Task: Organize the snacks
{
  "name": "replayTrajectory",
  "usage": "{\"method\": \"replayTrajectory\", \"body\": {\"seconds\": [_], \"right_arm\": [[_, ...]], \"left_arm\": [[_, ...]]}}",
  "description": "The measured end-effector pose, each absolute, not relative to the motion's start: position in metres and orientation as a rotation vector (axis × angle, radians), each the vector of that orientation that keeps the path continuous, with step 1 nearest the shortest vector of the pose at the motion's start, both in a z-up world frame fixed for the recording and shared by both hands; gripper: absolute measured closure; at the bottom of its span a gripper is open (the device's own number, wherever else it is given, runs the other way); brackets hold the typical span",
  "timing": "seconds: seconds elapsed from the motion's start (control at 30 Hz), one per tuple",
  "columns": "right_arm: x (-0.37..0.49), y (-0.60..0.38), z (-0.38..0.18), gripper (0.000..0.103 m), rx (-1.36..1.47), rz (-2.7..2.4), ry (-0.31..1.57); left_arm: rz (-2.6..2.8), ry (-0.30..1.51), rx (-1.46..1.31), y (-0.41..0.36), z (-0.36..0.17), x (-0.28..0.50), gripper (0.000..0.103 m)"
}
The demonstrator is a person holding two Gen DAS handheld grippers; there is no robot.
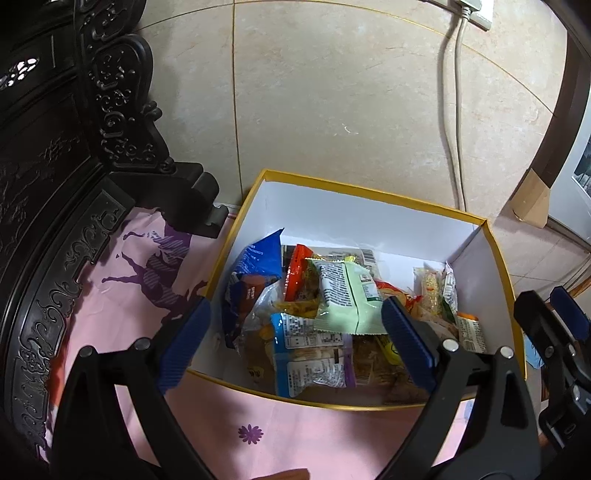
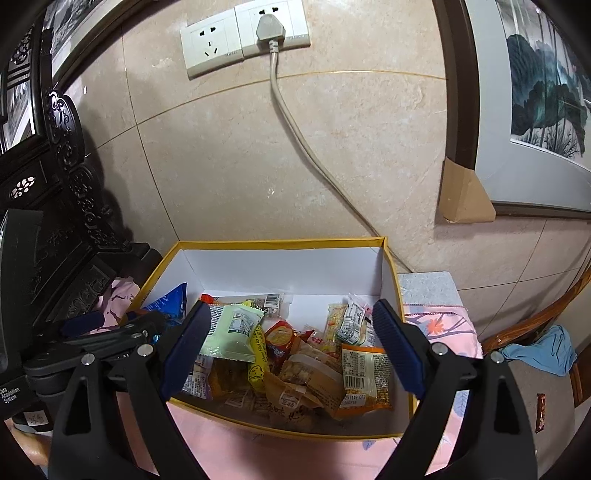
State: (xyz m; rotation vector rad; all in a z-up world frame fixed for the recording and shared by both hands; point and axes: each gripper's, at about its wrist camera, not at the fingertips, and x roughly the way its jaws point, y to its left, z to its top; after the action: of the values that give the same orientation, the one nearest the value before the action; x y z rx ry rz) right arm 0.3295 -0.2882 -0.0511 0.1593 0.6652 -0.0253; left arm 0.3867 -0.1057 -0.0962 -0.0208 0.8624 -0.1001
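With both the left gripper and right gripper wide and empty, clear the box rim toward 6 o'clock.

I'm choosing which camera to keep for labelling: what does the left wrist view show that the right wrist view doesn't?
Only the left wrist view shows the purple horse print on the pink cloth. Only the right wrist view shows the wall sockets, the framed painting and a blue cloth on a chair. Both show the yellow-rimmed box of snack packets, the pale green packet among them, the grey cable and open, empty grippers.
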Motion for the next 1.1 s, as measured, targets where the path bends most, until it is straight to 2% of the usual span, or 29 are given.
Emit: {"method": "replayTrajectory", "body": {"seconds": [1.1], "right_arm": [[0.3223,-0.2891,-0.0515,0.014,0.149,-0.04,0.676]], "left_arm": [[-0.117,0.881,0.02,-0.115,-0.0986,0.3836,0.008]]}}
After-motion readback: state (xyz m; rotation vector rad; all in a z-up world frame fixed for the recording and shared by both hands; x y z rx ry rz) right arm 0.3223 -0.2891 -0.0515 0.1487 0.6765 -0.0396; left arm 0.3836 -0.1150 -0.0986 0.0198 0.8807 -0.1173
